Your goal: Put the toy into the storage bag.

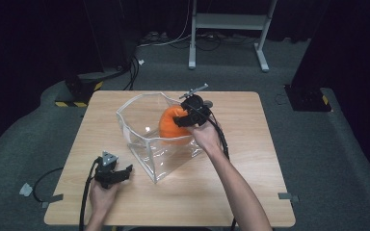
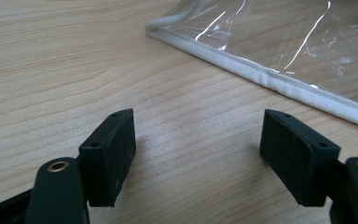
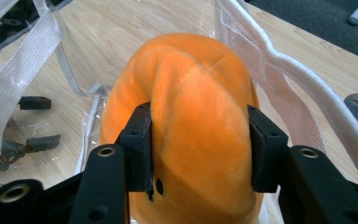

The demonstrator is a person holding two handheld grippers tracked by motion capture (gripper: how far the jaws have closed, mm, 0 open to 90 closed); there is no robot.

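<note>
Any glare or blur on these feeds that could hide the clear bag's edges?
High view: dark room, lit table; a bright glint on the clear bag, walls faint. Left gripper view: white streaks of glare on the bag's plastic, its white hem sharp. Right gripper view: the orange plush toy is sharp, the bag's straps slightly soft.

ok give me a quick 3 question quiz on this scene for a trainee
1. True or false: the left claw is open over bare table.
2. What sits between the right claw's jaws: A a clear cup, B an orange plush, C a white strap?
3. Is the plush inside the clear bag or outside it?

Key: 1 true. 2 B. 3 inside.
</note>
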